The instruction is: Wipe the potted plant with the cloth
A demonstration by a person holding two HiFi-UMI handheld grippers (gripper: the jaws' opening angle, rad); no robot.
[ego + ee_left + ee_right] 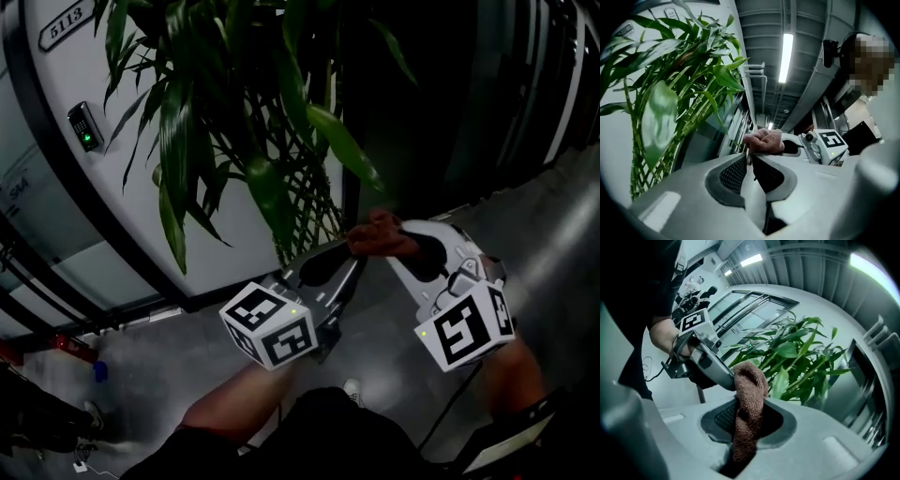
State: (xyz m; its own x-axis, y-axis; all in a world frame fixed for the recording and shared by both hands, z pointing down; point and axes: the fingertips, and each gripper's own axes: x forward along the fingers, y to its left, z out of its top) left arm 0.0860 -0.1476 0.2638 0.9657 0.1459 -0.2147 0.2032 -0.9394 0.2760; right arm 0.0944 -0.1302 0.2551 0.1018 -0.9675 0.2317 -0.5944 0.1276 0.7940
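The potted plant (234, 122) spreads long green leaves across the upper part of the head view; its pot is hidden. A brown cloth (378, 234) is bunched in my right gripper (392, 246), which is shut on it just below the lowest leaves. In the right gripper view the cloth (749, 404) stands up between the jaws, with the plant (797, 357) behind it. My left gripper (353, 255) reaches in from the left, its tip touching the cloth. In the left gripper view its jaws (750, 158) are shut, the cloth (764, 140) right beyond them and plant leaves (670, 93) at left.
A white wall panel with a card reader (85, 127) and a number plate (66, 23) stands behind the plant. Dark glass fills the right background. Grey floor (562, 244) lies below, with a blue item (98, 370) at left and my shoe (352, 389).
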